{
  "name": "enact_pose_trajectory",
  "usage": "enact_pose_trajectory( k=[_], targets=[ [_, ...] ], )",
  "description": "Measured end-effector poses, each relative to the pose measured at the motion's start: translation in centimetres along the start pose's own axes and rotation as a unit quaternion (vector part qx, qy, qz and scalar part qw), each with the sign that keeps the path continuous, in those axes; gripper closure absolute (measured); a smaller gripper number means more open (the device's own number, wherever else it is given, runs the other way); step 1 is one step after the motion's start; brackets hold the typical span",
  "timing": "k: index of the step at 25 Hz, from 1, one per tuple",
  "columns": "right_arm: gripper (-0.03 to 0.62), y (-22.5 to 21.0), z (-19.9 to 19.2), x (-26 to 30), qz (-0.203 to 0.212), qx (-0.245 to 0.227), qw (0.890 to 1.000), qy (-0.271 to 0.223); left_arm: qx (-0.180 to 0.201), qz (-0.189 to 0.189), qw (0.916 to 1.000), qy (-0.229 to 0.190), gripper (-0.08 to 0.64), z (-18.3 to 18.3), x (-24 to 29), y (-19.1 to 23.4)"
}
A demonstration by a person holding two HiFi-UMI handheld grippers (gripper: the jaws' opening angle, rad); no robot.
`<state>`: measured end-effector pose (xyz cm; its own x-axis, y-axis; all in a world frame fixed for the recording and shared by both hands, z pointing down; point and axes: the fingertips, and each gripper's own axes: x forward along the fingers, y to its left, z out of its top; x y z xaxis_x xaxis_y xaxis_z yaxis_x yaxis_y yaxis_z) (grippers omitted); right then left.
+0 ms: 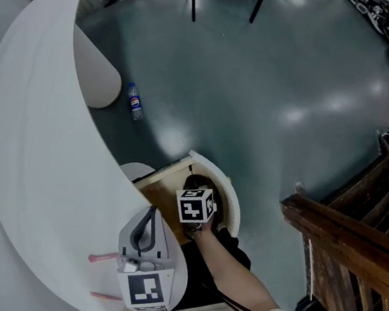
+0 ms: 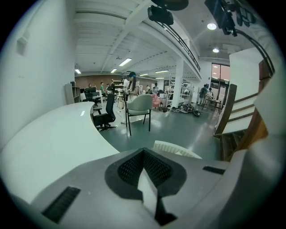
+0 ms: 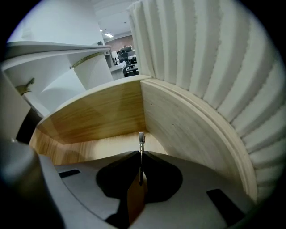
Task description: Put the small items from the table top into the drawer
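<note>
The right gripper (image 3: 141, 154) is reaching steeply down into the open drawer (image 3: 103, 112). Its jaws are pinching a thin metal piece (image 3: 141, 137) — too slim to name — whose tip is poking out just beyond them. The wooden bottom (image 3: 107, 145) is lying close below the tips, and the curved wall (image 3: 187, 129) is just to their right. The step in hand is likely the drop-off: the jaws need to part low over the bottom, letting the piece fall flat, then lift clear. The left gripper (image 2: 143, 153) is hovering over the table (image 2: 53, 138), jaws pressed together with nothing between them. Pink items (image 1: 102, 257) are lying just beside it — probably next in line.
</note>
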<state>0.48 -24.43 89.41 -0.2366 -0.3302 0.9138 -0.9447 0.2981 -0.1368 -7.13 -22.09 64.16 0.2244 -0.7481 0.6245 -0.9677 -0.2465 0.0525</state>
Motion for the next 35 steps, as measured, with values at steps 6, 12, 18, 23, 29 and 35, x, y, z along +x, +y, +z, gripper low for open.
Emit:
enact_pose_trajectory(
  k=[6, 12, 18, 23, 29, 35],
  targets=[
    [0.548, -0.2, 0.0, 0.0, -0.016, -0.023, 1.000, 0.004, 0.002, 0.002, 1.0000, 0.001, 0.537, 0.1, 0.0, 0.0],
    [0.548, 0.1, -0.1, 0.0, -0.007, -0.022, 1.000, 0.006, 0.011, -0.001, 0.9999, 0.001, 0.537, 0.1, -0.1, -0.2],
    [0.545, 0.5, 0.1, -0.1, 0.010, -0.014, 1.000, 0.005, 0.010, 0.000, 0.9999, -0.004, 0.537, 0.1, 0.0, 0.1],
    [0.540, 1.0, 1.2, -1.7, 0.024, -0.010, 1.000, -0.014, -0.010, 0.003, 0.9999, 0.000, 0.537, -0.1, -0.3, 0.4],
    [0.525, 2.0, 3.4, -4.8, 0.055, -0.021, 0.997, -0.045, -0.036, 0.031, 0.9989, -0.004, 0.537, -0.9, -1.9, 0.9],
    [0.525, 2.7, 5.5, -9.7, 0.087, -0.047, 0.991, -0.089, -0.056, 0.070, 0.9957, -0.024, 0.537, -0.7, -4.1, 0.6]
  ],
)
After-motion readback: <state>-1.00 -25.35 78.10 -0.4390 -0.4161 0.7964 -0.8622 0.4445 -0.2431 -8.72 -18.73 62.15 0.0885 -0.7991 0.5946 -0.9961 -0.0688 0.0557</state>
